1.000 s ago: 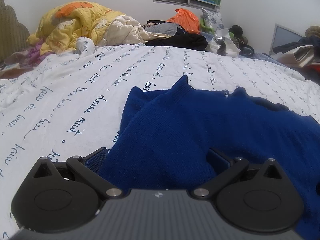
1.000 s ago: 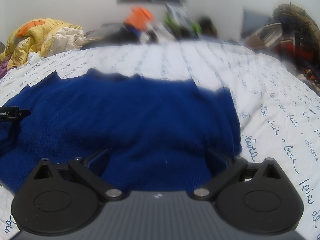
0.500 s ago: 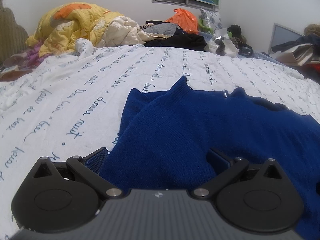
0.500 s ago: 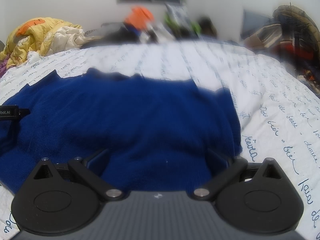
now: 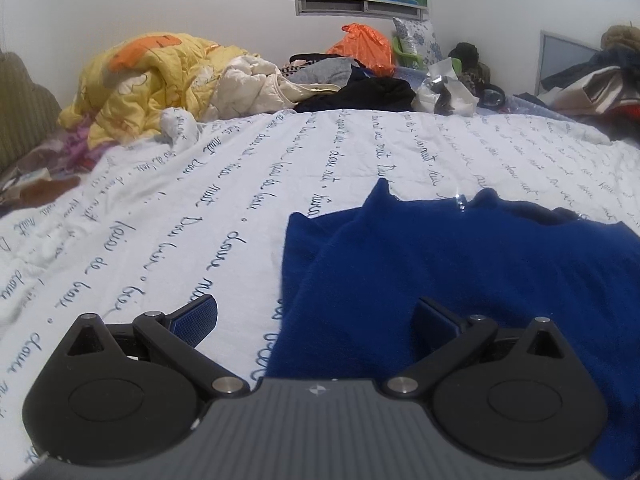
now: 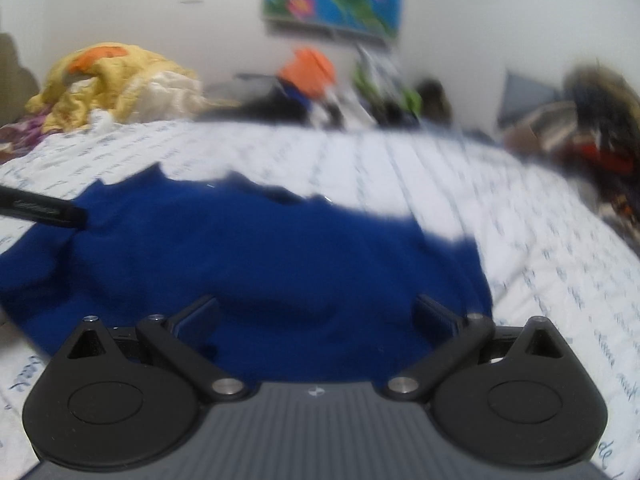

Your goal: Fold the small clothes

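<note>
Blue sweater (image 5: 460,264) spread flat on white sheet (image 5: 200,208), filling left wrist view from 3 to 6 o'clock, collar points up toward 12. Left gripper (image 5: 316,320) spread wide, nothing held: left pad on bare sheet at 7 o'clock, right pad over sweater's edge at 5 o'clock. Right gripper (image 6: 316,316) likewise spread wide and gripping nothing, both pads above sweater (image 6: 248,256), which fills that blurred view's centre and 9 o'clock. Black tip of left gripper (image 6: 44,210) at 9 o'clock there. Yellow quilt (image 5: 140,80) piled at 10 o'clock, orange bag (image 5: 362,46) at 12.
</note>
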{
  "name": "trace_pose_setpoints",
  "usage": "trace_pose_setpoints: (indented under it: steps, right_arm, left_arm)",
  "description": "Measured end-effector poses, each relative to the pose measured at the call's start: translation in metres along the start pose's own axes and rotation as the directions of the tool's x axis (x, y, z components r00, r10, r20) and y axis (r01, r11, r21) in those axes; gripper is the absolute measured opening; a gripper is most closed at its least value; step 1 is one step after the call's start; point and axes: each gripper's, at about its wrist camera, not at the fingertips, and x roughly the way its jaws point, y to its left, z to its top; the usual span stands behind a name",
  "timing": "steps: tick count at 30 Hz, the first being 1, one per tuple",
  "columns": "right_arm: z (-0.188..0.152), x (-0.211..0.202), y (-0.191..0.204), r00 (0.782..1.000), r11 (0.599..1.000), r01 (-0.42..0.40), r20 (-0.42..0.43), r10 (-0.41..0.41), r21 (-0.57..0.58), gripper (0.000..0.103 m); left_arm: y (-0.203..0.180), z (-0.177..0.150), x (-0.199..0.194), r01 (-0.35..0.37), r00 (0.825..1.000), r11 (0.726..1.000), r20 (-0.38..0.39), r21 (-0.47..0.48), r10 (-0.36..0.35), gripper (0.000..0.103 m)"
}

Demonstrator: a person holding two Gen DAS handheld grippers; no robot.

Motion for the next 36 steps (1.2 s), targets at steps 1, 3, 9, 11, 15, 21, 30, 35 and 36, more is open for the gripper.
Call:
trace_pose_setpoints:
  steps: [1, 3, 9, 11, 15, 21, 30, 35, 36]
  right_arm:
    - [0.000, -0.004, 0.006, 1.000, 1.000, -0.009, 0.013, 0.009, -0.023, 0.103]
    - [0.001, -0.012, 0.017, 0.998, 0.997, -0.044, 0.031, 0.046, -0.058, 0.103]
    - [0.003, -0.019, 0.063, 0.994, 0.982, -0.106, 0.002, 0.108, -0.153, 0.103]
    - [0.000, -0.022, 0.084, 0.990, 0.968, -0.138, -0.007, 0.140, -0.208, 0.103]
    - [-0.003, -0.025, 0.122, 0.971, 0.926, -0.233, -0.022, 0.237, -0.296, 0.103]
    - [-0.007, -0.015, 0.174, 0.971, 0.872, -0.226, -0.022, 0.240, -0.435, 0.102]
    - [-0.001, 0.007, 0.220, 0.985, 0.859, -0.116, 0.056, 0.166, -0.499, 0.102]
    - [0.004, 0.022, 0.237, 0.986, 0.844, -0.081, 0.083, 0.147, -0.531, 0.084]
    - [0.006, 0.025, 0.238, 0.986, 0.845, -0.092, 0.072, 0.153, -0.527, 0.071]
  left_arm:
    - [0.001, 0.001, 0.000, -0.005, 1.000, 1.000, -0.002, 0.005, 0.005, 0.103]
    - [0.005, 0.002, 0.002, -0.016, 1.000, 1.000, -0.006, 0.014, 0.016, 0.103]
    - [0.023, 0.013, 0.008, 0.014, 1.000, 1.000, -0.028, 0.022, -0.013, 0.103]
    - [0.034, 0.022, 0.014, 0.060, 0.997, 0.998, -0.047, 0.008, -0.059, 0.103]
    - [0.061, 0.042, 0.038, 0.170, 0.974, 0.981, -0.137, -0.095, -0.182, 0.103]
    - [0.084, 0.055, 0.077, 0.342, 0.884, 0.898, -0.229, -0.276, -0.407, 0.103]
    - [0.076, 0.055, 0.108, 0.451, 0.803, 0.806, -0.219, -0.384, -0.554, 0.092]
    - [0.059, 0.061, 0.114, 0.458, 0.811, 0.821, -0.218, -0.341, -0.543, 0.063]
    - [0.056, 0.062, 0.115, 0.442, 0.822, 0.835, -0.226, -0.326, -0.523, 0.048]
